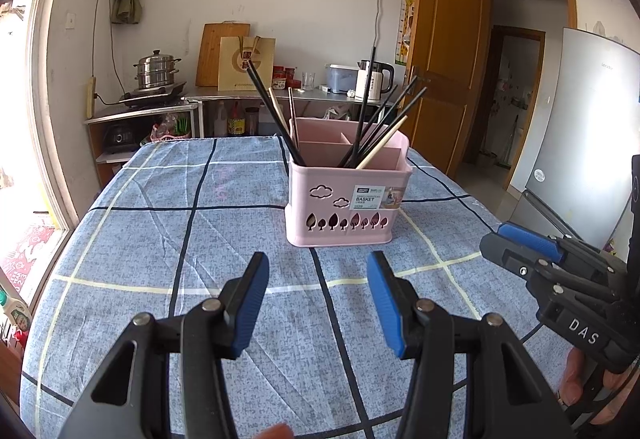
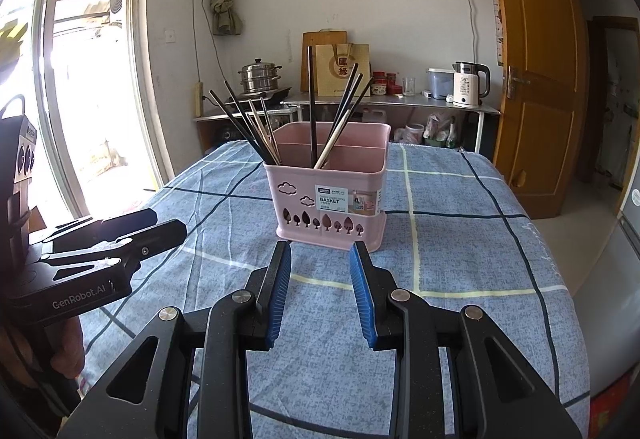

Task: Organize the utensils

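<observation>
While both grippers hang short of the pink basket (image 1: 348, 195), nothing is gripped: the left gripper (image 1: 318, 303) has its blue pads spread wide with only tablecloth between them, and the right gripper (image 2: 320, 291) has its pads parted more narrowly, also around nothing. The basket stands upright on the blue checked tablecloth (image 1: 160, 239), just beyond both sets of fingertips, and it holds the task's things: black chopsticks (image 1: 362, 111) and a few pale wooden chopsticks (image 1: 382, 143) lean out of its compartments, one bunch at the basket's left corner and another fanning from its right front section. No utensil lies loose on the cloth near the basket, so the work seems to be sorting what is already inside it. The main risk, as I judge it, is the basket itself: it looks light and sits on soft, creased fabric, so a sideways tug on a leaning stick could drag or tip it unless the other gripper steadies its wall. The sticks cross one another above the rim, so closing on one may catch a neighbour and lift two together, or flick one out onto the cloth. Thin, smooth sticks may also pivot or slip between the pads if grasped near the tip. Reaching in from this low angle, a finger could knock the fanned tops before closing.
</observation>
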A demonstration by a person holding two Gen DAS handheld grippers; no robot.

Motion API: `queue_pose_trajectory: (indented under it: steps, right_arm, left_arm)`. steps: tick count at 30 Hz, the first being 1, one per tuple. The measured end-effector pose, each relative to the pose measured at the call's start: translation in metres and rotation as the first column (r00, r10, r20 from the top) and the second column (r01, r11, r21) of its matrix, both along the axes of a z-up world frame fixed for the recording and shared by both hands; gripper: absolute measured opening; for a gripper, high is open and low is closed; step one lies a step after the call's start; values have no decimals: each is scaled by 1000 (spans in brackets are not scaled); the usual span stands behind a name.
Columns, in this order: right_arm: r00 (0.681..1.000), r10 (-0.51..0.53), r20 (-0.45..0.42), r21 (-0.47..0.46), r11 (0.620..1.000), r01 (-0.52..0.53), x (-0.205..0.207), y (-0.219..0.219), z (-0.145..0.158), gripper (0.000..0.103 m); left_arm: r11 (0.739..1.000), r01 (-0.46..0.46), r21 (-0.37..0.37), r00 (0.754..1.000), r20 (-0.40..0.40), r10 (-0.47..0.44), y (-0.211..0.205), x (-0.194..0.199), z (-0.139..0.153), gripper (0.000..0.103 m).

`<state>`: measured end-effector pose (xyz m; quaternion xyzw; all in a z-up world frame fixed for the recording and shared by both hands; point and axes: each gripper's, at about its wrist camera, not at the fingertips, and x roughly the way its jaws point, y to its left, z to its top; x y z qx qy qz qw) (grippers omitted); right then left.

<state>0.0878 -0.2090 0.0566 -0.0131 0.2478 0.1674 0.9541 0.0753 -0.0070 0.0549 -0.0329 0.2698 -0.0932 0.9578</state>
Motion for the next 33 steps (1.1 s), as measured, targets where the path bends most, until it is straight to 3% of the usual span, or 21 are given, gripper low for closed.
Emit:
queue_pose_trajectory:
  steps: [33]
  right_arm:
    - [1000, 0, 2, -8, 1000, 0, -1, 4, -2, 31]
  left_arm:
    - [999, -29, 31, 999, -12, 30, -6, 1, -6, 53]
